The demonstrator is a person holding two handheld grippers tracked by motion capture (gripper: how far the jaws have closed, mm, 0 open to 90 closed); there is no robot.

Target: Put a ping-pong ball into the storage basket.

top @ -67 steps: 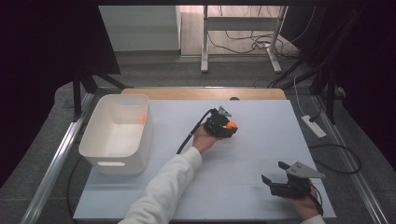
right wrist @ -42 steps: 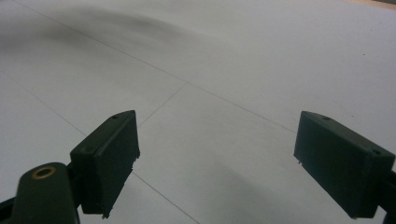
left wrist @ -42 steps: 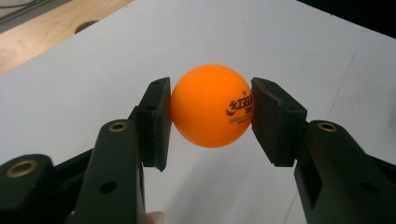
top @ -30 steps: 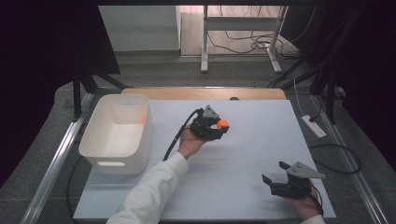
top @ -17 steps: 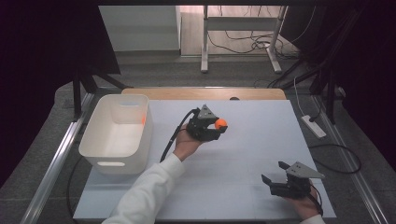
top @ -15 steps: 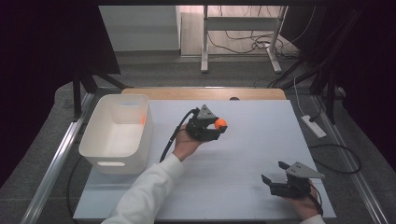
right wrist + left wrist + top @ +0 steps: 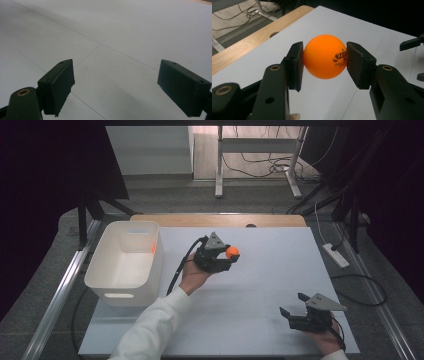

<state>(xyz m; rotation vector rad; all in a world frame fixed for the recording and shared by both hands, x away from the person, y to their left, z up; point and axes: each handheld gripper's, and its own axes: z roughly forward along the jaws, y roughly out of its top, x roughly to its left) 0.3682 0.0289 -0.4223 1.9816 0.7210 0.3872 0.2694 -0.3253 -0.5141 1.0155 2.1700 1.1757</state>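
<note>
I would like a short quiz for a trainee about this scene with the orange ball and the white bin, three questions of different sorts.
1. True or false: the left claw is shut on the orange ball.
2. Where is the white bin? A) on the left part of the table; B) beside the right claw; C) on the floor.
3. Fill in: the right claw has its jaws ____, with nothing between them.

Key:
1. True; both pads press on the ball, and it is held above the table.
2. A.
3. open.
</note>
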